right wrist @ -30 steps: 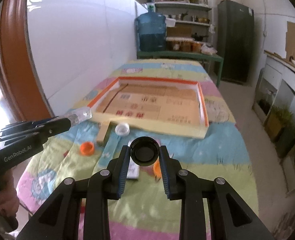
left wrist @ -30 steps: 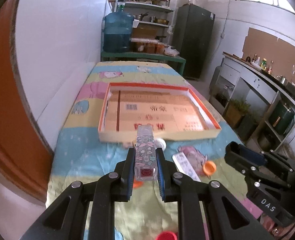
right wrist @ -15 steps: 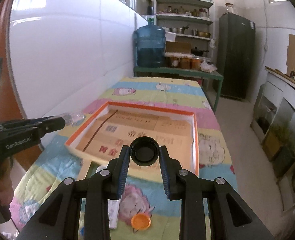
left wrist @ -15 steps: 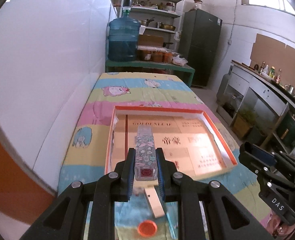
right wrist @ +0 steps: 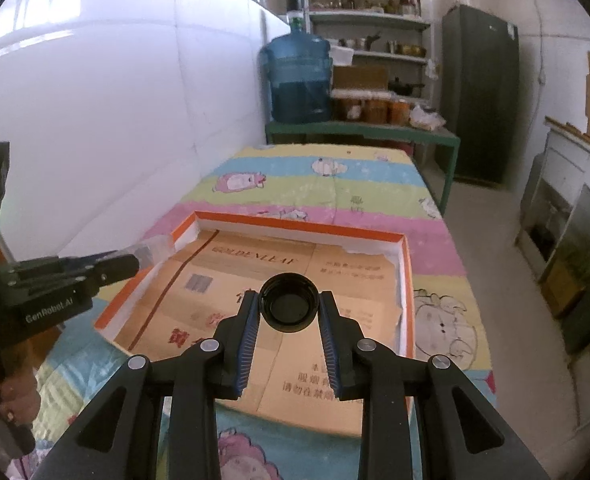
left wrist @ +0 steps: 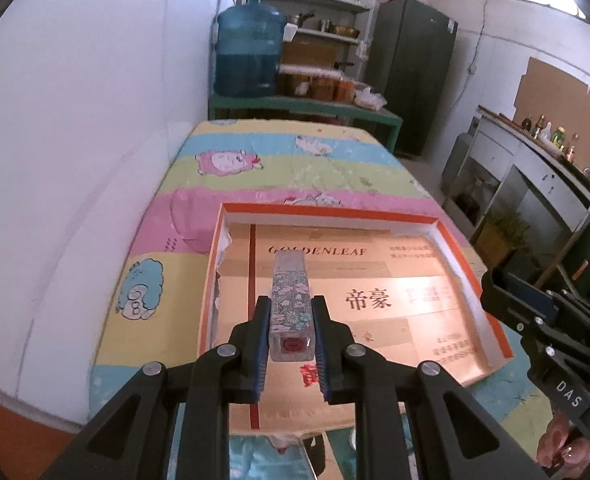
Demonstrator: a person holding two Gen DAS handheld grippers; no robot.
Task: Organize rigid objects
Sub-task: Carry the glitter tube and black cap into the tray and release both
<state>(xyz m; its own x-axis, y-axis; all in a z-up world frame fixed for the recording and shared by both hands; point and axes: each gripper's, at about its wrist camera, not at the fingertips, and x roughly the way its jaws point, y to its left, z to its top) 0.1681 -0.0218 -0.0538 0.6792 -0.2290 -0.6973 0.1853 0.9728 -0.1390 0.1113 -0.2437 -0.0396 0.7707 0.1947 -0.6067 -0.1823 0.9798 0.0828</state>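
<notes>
Kitchen storeroom, table under a striped cartoon cloth (left wrist: 295, 168), orange-rimmed cardboard tray (left wrist: 327, 213) on it. Left gripper (left wrist: 291, 344) clamped on a floral rectangular bottle (left wrist: 290, 304), held lengthwise between its fingers over the tray's left half. Right gripper (right wrist: 289, 320) closed around a black bottle cap (right wrist: 289, 303) (hollow side facing camera), above the tray. Seen only from the right wrist: the bottle's clear end past the left fingertips.

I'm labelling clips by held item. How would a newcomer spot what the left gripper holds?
On the striped bedsheet lies an orange-rimmed tray. Above it the left gripper clamps a floral bottle, tall and square, unlike the right gripper's round black cap.
</notes>
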